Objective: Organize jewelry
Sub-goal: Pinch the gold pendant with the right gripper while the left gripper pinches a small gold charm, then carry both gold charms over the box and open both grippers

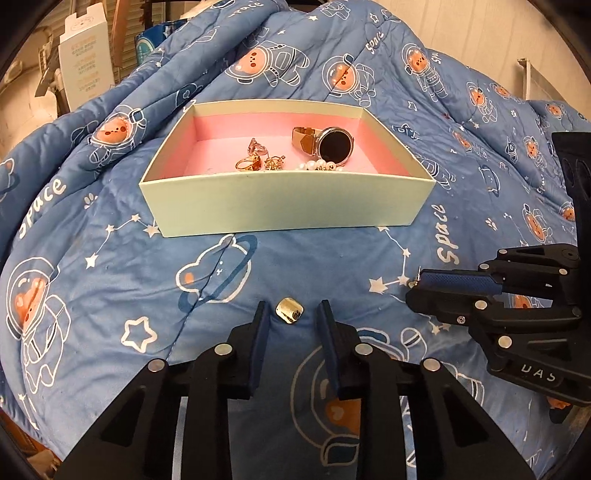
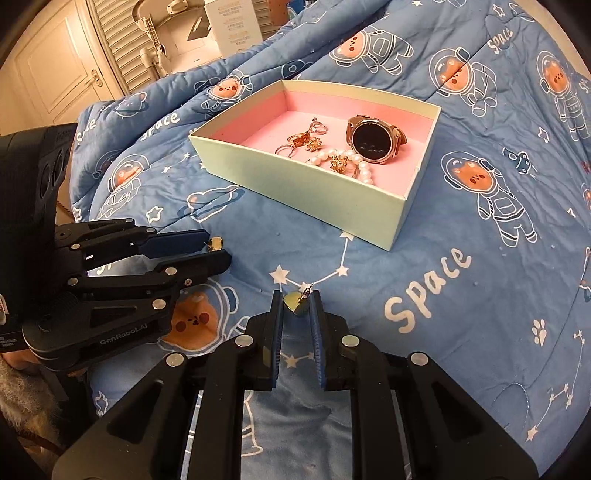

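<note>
A pale green box with pink lining sits on the blue quilt. It holds a rose-gold watch, a pearl bracelet, rings and small gold pieces. My left gripper points down at the quilt in front of the box. A small gold earring lies between its fingers, with a gap on each side. My right gripper is shut on a second gold earring, whose post sticks out at the tips.
The blue astronaut-bear quilt rises in folds behind the box. A white carton stands beyond it at the back left, and a door shows in the right wrist view. The two grippers sit close side by side.
</note>
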{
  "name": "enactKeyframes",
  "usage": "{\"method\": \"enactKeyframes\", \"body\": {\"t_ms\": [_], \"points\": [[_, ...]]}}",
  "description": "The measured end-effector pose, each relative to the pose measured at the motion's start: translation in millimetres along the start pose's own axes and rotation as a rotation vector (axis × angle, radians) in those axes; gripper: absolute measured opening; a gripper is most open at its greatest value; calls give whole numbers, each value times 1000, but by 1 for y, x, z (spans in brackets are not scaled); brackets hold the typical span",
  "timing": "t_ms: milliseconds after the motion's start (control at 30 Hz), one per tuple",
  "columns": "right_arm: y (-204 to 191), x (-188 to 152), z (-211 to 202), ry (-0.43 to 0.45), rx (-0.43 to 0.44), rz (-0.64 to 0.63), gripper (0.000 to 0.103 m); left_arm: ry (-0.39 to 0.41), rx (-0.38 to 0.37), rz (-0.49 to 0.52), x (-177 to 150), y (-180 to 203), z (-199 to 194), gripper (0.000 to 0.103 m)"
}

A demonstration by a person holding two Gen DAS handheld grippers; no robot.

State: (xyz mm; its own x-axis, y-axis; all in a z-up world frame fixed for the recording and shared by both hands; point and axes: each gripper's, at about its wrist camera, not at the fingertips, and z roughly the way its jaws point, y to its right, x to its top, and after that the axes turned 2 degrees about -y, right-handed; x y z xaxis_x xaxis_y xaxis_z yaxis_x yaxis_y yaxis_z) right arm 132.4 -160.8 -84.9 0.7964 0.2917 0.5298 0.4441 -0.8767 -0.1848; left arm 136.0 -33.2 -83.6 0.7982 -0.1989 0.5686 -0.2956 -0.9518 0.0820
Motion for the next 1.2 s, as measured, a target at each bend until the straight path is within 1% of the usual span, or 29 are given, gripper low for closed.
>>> {"method": "enactKeyframes", "body": {"t_ms": [67,133,233,400,667,767,900,1067,1200], "points": [[-1,0,0,1,1,0,15,-1,10,7,1,2,1,18],[-1,0,0,2,3,1,15,1,11,8,2,3,2,15],[-1,0,-1,2,6,3,15,4,5,-1,2,2,2,14],[0,1,-3,9,15,3,15,11,-22,-44,1,-3,-4,14],[-2,7,-16,36,63,9,15,45,-68,-71,2,-5,-25,14],[-5,14,-22,51,80,2,15,59,-87,-78,8,-7,-34,14],[-9,27,-33,80,98,-19,15,83,-88,-60,22,-9,-45,14],[-11,47,-41,111,82,-53,15,103,-72,-33,46,-13,-51,14],[-6,66,-43,126,77,-54,15,94,-62,-16,64,-17,-47,14]]}}
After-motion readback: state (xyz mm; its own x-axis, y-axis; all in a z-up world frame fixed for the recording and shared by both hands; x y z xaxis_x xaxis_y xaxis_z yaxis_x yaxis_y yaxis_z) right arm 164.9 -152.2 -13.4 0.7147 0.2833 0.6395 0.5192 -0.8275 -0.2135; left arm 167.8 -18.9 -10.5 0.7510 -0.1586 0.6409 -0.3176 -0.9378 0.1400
